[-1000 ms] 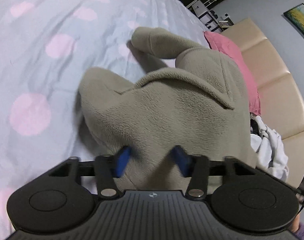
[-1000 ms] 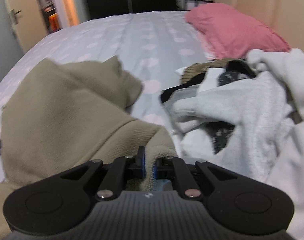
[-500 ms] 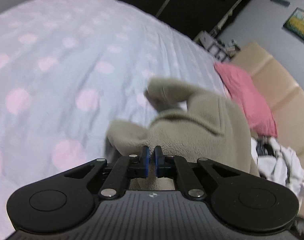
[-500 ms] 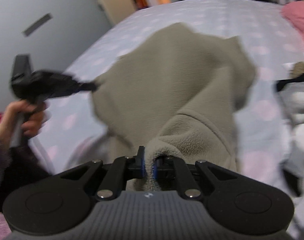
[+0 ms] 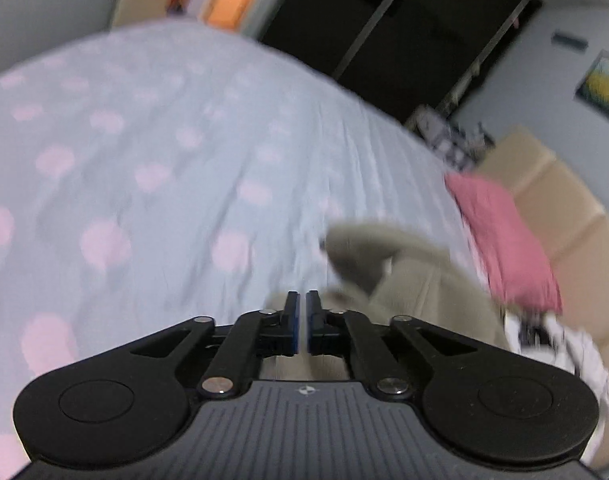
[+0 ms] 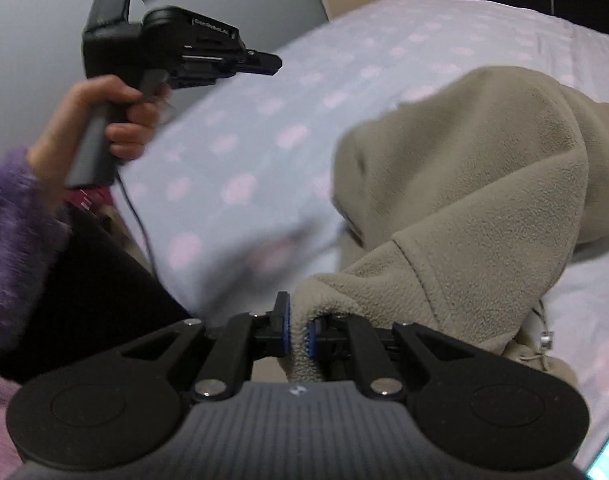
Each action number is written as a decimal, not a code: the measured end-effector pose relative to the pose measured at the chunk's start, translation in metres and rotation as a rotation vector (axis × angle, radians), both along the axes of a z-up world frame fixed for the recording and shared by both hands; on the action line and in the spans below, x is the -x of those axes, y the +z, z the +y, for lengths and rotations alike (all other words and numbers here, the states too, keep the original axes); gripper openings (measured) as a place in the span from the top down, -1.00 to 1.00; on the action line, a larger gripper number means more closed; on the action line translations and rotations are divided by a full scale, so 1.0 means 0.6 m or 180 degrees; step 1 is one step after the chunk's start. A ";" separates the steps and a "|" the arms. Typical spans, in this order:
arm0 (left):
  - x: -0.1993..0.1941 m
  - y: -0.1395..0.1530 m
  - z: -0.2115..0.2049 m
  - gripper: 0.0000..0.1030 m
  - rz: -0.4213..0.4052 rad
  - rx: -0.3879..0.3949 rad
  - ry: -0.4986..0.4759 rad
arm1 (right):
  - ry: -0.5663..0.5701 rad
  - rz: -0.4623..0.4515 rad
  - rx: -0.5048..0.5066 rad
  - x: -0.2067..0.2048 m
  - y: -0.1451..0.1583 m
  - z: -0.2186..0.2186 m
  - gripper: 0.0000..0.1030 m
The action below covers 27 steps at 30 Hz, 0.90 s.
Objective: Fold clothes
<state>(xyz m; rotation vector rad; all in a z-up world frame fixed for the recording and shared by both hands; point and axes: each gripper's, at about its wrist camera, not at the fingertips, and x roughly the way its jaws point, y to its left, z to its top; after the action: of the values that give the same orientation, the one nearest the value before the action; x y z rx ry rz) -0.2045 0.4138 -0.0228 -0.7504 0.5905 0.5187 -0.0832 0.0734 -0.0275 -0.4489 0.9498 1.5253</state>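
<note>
A beige fleece garment [image 6: 472, 200] lies bunched on the bed and shows blurred in the left wrist view [image 5: 408, 276]. My right gripper [image 6: 298, 330] is shut on a rolled edge of the fleece and holds it up off the bed. My left gripper [image 5: 302, 320] is shut with nothing between its pads. In the right wrist view it [image 6: 264, 65] is held in the person's hand, raised above the bed and well apart from the fleece.
The bed has a pale blue sheet with pink dots [image 5: 164, 184]. A pink pillow [image 5: 504, 240] lies by the beige headboard [image 5: 564, 208]. A pile of white clothes [image 5: 564, 344] sits at the right. The person's purple sleeve [image 6: 12, 200] is at the left.
My left gripper shut, then lifted up and away from the fleece without it. My right gripper swung left and raised the fleece edge it holds.
</note>
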 end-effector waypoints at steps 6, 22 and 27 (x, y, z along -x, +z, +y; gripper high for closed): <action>-0.013 -0.059 -0.023 0.19 0.0277 0.0208 -0.0207 | -0.0141 -0.0153 0.0249 -0.033 0.002 -0.049 0.23; -0.056 -0.164 -0.056 -0.04 0.0441 0.0746 -0.0086 | -0.0851 -0.0259 0.0817 -0.196 0.074 -0.185 -0.40; -0.077 -0.169 -0.056 -0.03 0.0443 0.0711 -0.0083 | -0.1328 -0.0383 0.0581 -0.285 0.086 -0.180 -0.40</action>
<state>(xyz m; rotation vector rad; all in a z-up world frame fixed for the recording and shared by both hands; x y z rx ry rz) -0.1584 0.3801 -0.1244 -0.9215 0.7958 0.4881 0.0876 -0.0345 0.0239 -0.4347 1.0188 1.0300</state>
